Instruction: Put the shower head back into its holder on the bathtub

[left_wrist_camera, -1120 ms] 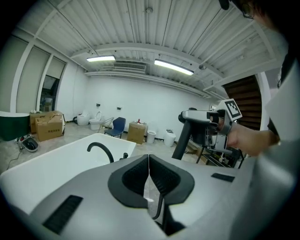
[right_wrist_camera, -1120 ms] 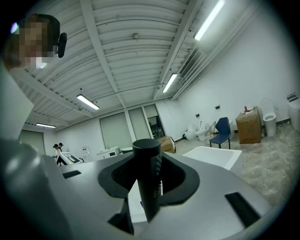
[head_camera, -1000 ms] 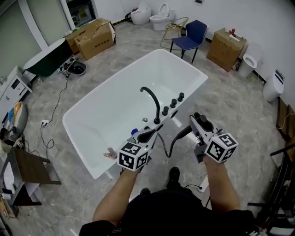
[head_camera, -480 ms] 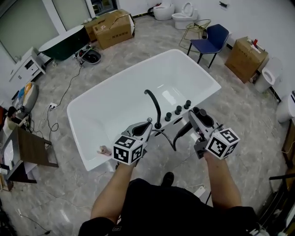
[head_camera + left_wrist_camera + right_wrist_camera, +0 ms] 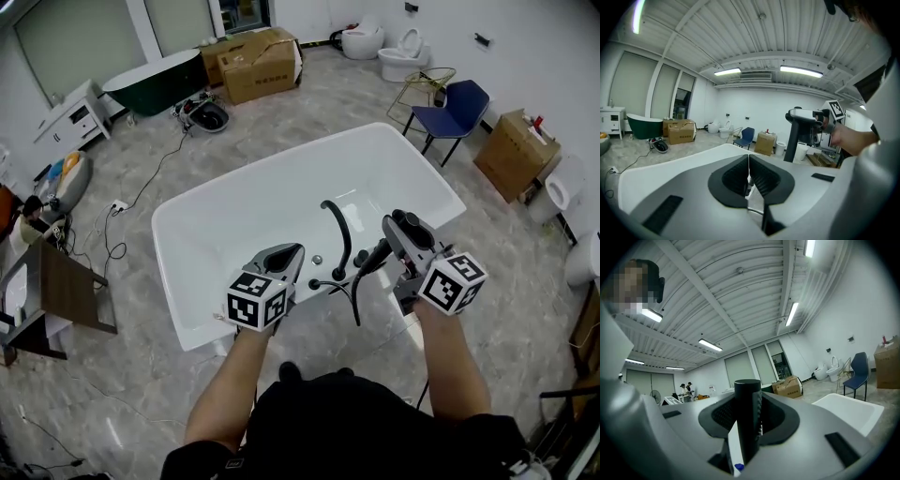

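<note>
Grey marble flooring surrounded the white bathtub [image 5: 216, 216]. The right gripper [image 5: 394, 230] clamped the black shower head [image 5: 373, 258] above the tub's near rim, right of the faucet [image 5: 339, 234]. The left gripper [image 5: 292, 251] had its jaws fully together, apparently empty. The carrying step was in hand; the next move called for lowering the handle into its holder.

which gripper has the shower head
The right gripper, clamped on the black shower head handle; the left gripper is shut with nothing between its jaws.

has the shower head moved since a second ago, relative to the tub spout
Yes. The shower head, held in the right hand-held gripper, has come in from outside the tub rim to right beside the black spout.
</note>
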